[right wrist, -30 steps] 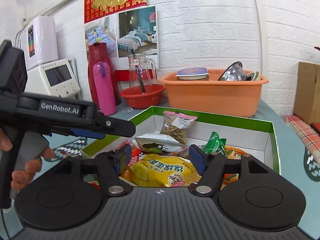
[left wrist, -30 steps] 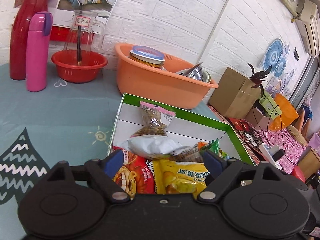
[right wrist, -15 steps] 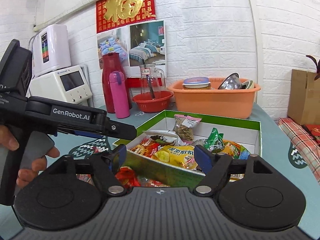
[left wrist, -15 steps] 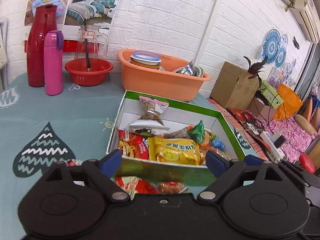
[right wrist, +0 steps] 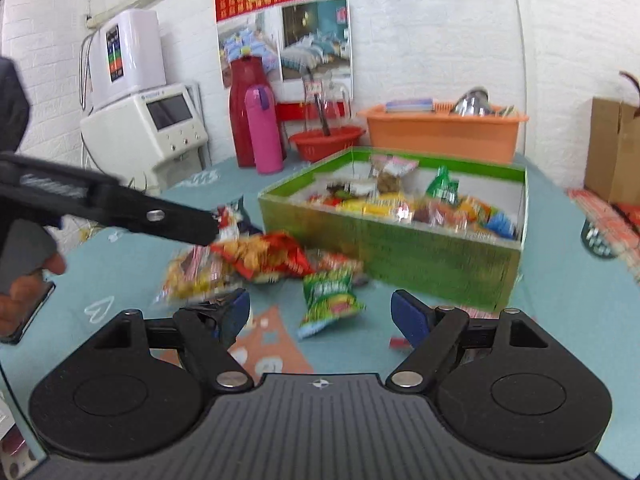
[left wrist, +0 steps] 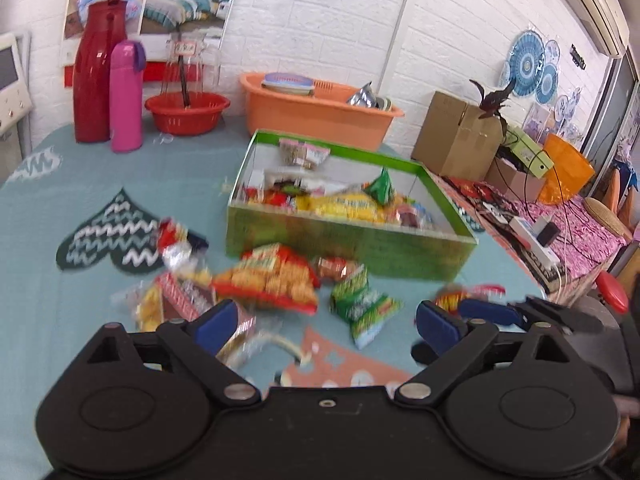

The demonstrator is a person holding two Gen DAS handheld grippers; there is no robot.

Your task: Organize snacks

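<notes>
Several snack packets lie loose on the table (left wrist: pixel 80 184), which is covered in a teal cloth, in the left wrist view. They sit in a scatter just in front of the green box (left wrist: pixel 344 240), toward the table's near edge. A red and orange packet (left wrist: pixel 268 280) lies flat in the middle of the scatter, a green packet (left wrist: pixel 362 308) lies just to its right, and a yellow and red packet (left wrist: pixel 168 300) lies to its left; all are blurred, so their print cannot be read. The green box is open-topped with white inner walls and holds a heap of packets, among them a long yellow packet (left wrist: pixel 344 206). The left hand-held gripper (left wrist: pixel 324 320) hangs over the loose packets with its blue pads spread wide, holding nothing. At the table's far edge stand a pink bottle (left wrist: pixel 126 96) and an orange tub (left wrist: pixel 320 110).

From the right wrist view, the green box (right wrist: pixel 432 252) sits toward the table's far right, filled with mixed bright packets. The green packet (right wrist: pixel 330 296) lies alone on the cloth nearest the camera, apart from the red and orange packet (right wrist: pixel 264 256). The right hand-held gripper (right wrist: pixel 320 314) is spread wide and empty above the cloth. The left hand-held gripper (right wrist: pixel 204 224) reaches in from the left, its tip over the scatter.
</notes>
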